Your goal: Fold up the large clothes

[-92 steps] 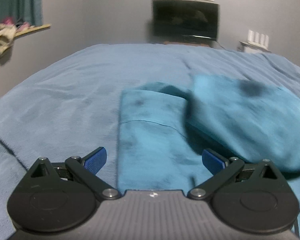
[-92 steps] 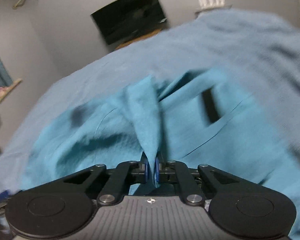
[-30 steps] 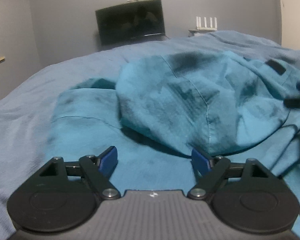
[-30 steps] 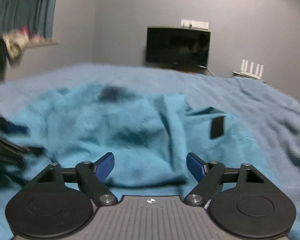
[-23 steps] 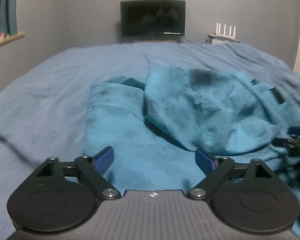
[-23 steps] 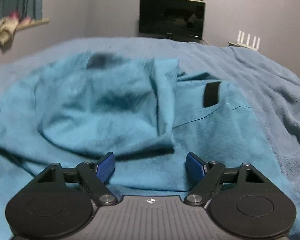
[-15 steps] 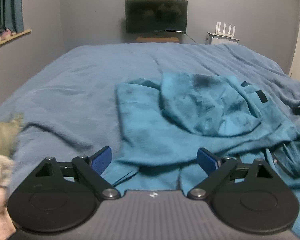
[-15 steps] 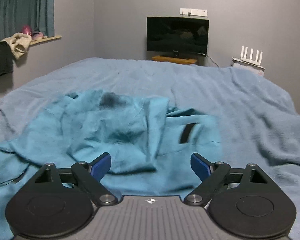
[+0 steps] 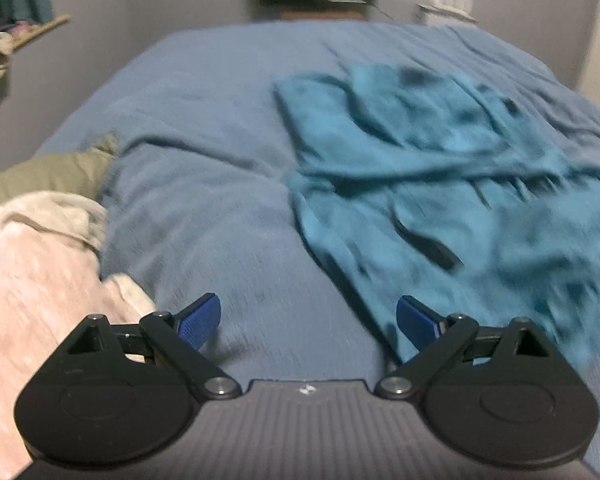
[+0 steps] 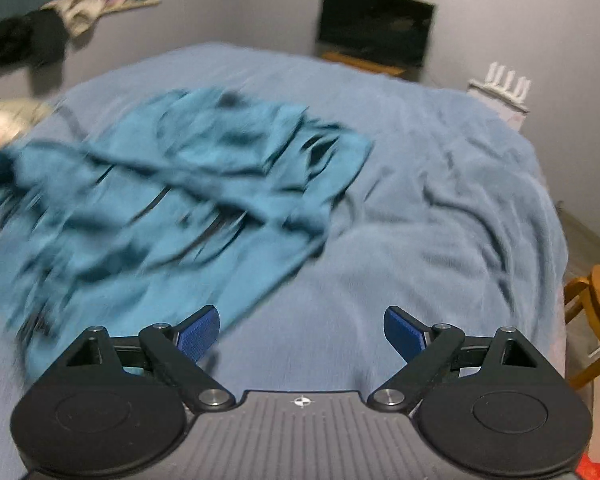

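Observation:
A large teal garment lies crumpled and partly folded on the blue bedspread, to the right of centre in the left wrist view. In the right wrist view the same teal garment spreads over the left half of the bed. My left gripper hangs open above bare bedspread, with its right finger over the garment's near left edge. My right gripper is open too, above the bedspread just right of the garment's near edge. Neither gripper has anything between its blue pads.
A pale pink and olive pile of clothes lies at the bed's left edge. A dark television stands against the far wall, with a white router to its right. A wooden stool stands beside the bed's right edge.
Both grippers have let go of the garment and pulled back and up, away from it. The garment now lies farther off, and the bed's near edges and the clothes pile have come into view.

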### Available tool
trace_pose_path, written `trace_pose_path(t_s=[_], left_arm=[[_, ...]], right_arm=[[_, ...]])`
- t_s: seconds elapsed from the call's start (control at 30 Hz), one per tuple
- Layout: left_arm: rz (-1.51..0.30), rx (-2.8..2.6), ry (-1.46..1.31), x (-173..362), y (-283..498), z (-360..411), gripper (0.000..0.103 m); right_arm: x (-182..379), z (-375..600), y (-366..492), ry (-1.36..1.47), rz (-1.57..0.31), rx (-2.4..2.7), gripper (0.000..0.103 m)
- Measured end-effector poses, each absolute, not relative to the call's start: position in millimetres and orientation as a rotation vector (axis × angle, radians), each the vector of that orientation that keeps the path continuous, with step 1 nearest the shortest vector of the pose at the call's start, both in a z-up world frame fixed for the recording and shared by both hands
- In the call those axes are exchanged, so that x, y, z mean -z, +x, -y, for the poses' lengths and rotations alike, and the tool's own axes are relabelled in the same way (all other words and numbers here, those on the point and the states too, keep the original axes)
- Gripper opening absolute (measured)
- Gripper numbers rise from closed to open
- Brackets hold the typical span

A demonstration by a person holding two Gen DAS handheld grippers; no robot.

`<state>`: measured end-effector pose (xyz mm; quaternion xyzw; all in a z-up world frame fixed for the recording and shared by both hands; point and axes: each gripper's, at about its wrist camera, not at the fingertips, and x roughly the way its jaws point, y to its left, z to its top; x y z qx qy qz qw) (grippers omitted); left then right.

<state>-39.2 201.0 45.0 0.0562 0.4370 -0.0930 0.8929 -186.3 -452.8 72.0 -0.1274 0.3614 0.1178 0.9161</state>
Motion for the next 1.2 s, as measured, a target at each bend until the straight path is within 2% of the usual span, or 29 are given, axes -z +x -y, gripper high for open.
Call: trace_pose_path(t_s=[0.2, 0.33, 0.57, 0.7, 0.77, 0.87, 1.07, 1.17, 1.2], left_arm=[[-0.894, 0.507, 0.352, -43, -89, -174, 0.095], [-0.821, 0.569, 0.508, -39, -109, -154, 0.095], [-0.744, 0.642, 0.507, -30, -103, -139, 0.095], [-0.692, 0.66, 0.459, -23, -89, -133, 0.095], [-0.66, 0.656, 0.415, -23, -84, -132, 0.092], [-0.634, 0.66, 0.388, -25, -79, -132, 0.091], [-0.609, 0.703, 0.406, -29, -78, -132, 0.081], [-0.634, 0.739, 0.362, -27, -68, -132, 0.07], [-0.642, 0.748, 0.348, -27, -63, -131, 0.059]], right_arm=[[-67, 437, -240, -0.408, -0.843, -0.441, 0.091], [-64, 417, -259, -0.506, -0.856, -0.519, 0.088], [-61, 397, -252, -0.518, -0.769, -0.564, 0.084], [-59, 391, -237, -0.49, -0.718, -0.584, 0.075], [-54, 389, -231, -0.488, -0.712, -0.592, 0.071], [-52, 385, -229, -0.517, -0.695, -0.573, 0.07], [-57, 380, -238, -0.638, -0.622, -0.489, 0.077], [-59, 374, -234, -0.63, -0.599, -0.519, 0.076], [-59, 372, -231, -0.625, -0.593, -0.528, 0.074]])
